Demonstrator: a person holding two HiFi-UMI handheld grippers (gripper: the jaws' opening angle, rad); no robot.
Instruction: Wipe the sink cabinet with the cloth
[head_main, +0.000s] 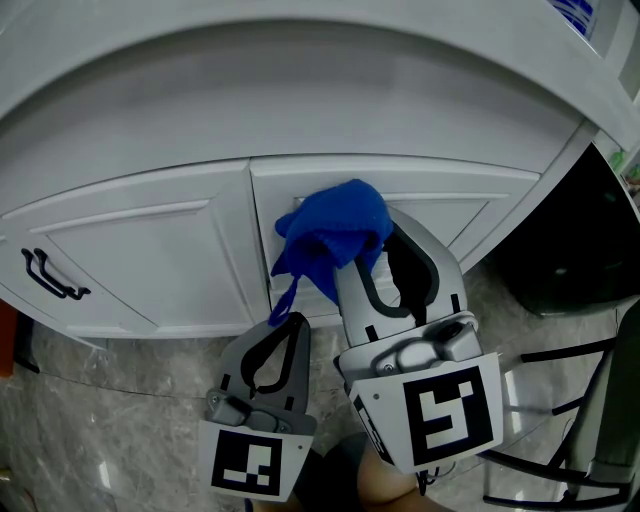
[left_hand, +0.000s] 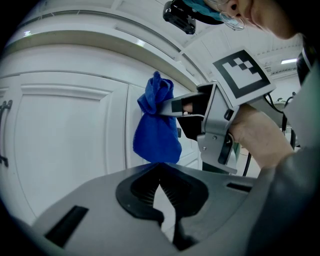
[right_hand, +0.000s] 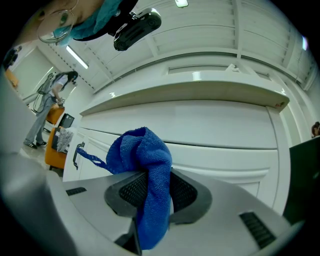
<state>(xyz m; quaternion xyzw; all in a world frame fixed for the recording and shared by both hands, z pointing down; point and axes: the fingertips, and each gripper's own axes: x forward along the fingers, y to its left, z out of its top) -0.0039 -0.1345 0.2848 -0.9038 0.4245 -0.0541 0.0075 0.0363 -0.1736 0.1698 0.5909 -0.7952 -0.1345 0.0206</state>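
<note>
My right gripper (right_hand: 150, 192) is clamped on the blue cloth (right_hand: 144, 156). Its jaws are nearly together, with only the thickness of the fabric between the pads. The cloth is bunched into a wad beyond the jaw tips, and the rest runs back between the jaws toward the camera, so its long axis follows the jaws.

In the left gripper view the cloth (left_hand: 157, 131) hangs lengthwise from top to bottom, with the wad on top and the body drooping below the right jaws.

In the head view the right gripper (head_main: 366, 262) points at the white sink cabinet (head_main: 150, 250). The cloth (head_main: 335, 225) sits at the right-hand door (head_main: 440, 215), just beside the seam between the two doors. I cannot tell whether it presses on the panel. A thin loop (head_main: 284, 298) of the cloth dangles toward my left gripper (head_main: 292, 322), which hangs lower and just to the left.

The left gripper (left_hand: 161, 186) has its jaw tips together with nothing between them. A black handle (head_main: 50, 275) is on the left door, well apart from both grippers.
</note>
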